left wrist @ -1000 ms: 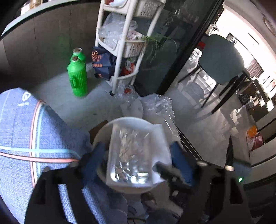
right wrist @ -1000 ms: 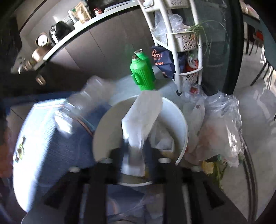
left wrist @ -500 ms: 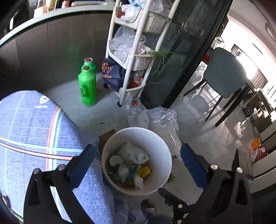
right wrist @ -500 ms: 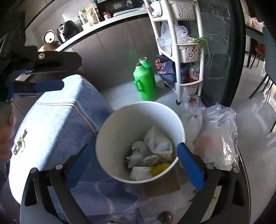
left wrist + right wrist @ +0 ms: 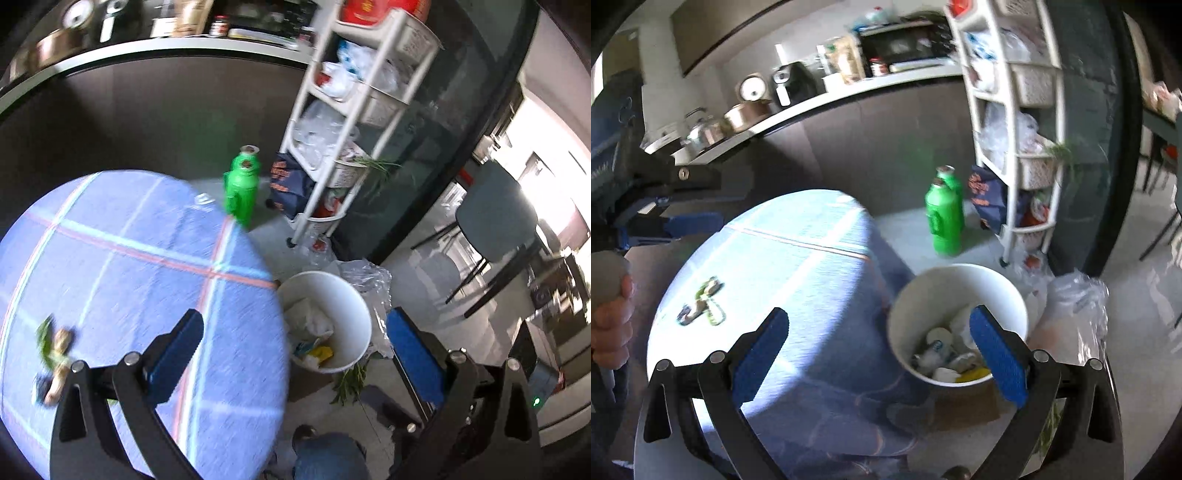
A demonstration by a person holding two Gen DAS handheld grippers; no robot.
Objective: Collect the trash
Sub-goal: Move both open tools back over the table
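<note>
Both hand-held grippers, left (image 5: 291, 347) and right (image 5: 879, 349), have swung tableward, jaws spread, empty; bin (image 5: 1015, 295) beside table (image 5: 812, 266); blurred scraps (image 5: 701, 301), perhaps wrappers.

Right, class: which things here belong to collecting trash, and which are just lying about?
Part of the job:
- bin
- scraps on table

Just lying about:
- green bottles
- rack
- plastic bag
- chair
- kettle
</note>
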